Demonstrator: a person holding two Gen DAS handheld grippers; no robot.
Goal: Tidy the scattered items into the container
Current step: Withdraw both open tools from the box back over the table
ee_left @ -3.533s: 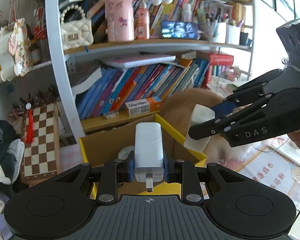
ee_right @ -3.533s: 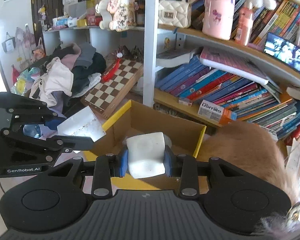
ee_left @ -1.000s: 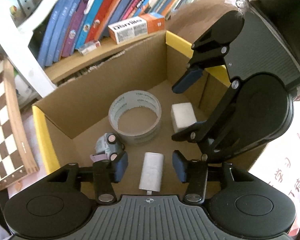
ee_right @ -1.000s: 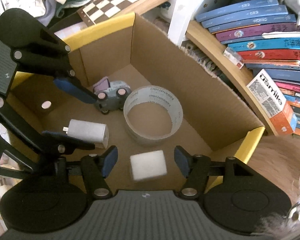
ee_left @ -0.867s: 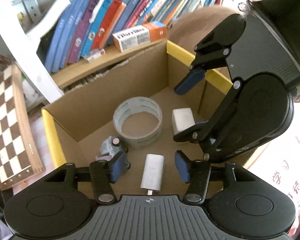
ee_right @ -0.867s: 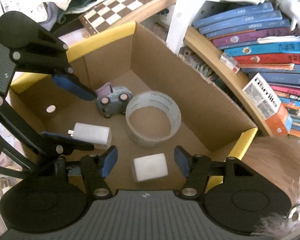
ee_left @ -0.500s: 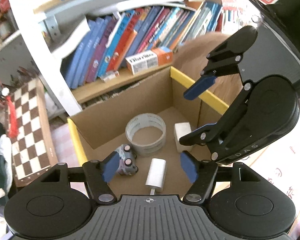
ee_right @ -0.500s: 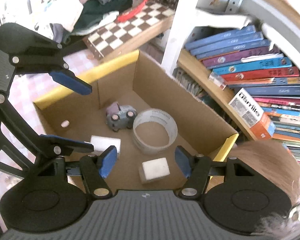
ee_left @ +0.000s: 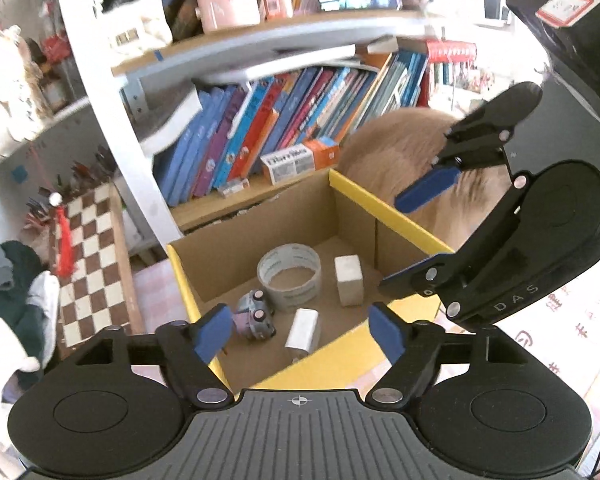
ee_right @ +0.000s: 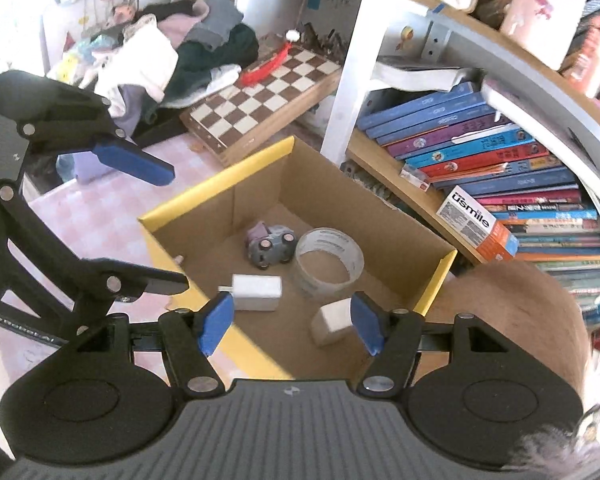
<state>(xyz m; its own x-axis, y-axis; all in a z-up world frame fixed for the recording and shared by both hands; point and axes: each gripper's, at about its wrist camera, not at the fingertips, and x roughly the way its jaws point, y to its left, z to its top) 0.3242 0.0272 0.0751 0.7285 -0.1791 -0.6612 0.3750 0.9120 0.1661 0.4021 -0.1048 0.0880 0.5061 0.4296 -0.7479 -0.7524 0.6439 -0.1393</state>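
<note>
Seen from the right wrist camera, left to right: the left gripper [ee_right: 148, 224] hangs over the near-left corner of the cardboard box [ee_right: 216, 184], jaws wide apart and empty. On the box floor lie a white charger [ee_right: 257, 298], plug end toward the left wall; a small toy car [ee_right: 271, 249] behind it; a roll of tape [ee_right: 329, 262] just beside the car; and a white block [ee_right: 332, 321] nearest the camera. The right gripper [ee_right: 294, 322] hovers above the box's near edge, its jaws likewise spread with nothing between them. To the right, a tan furry shape [ee_right: 512, 316], too cropped to identify, sits against the box's yellow-edged wall.

All four items rest inside the container; no other loose item to be tidied can be picked out on the pink floor [ee_right: 100, 216] around it, though clutter beyond makes that uncertain.

The risk, as judged here: both grippers sit low and close to the rim, so a careless sideways swing could catch a flap and shove or tip the light box, and the furry shape pressing in could do the same.
</note>
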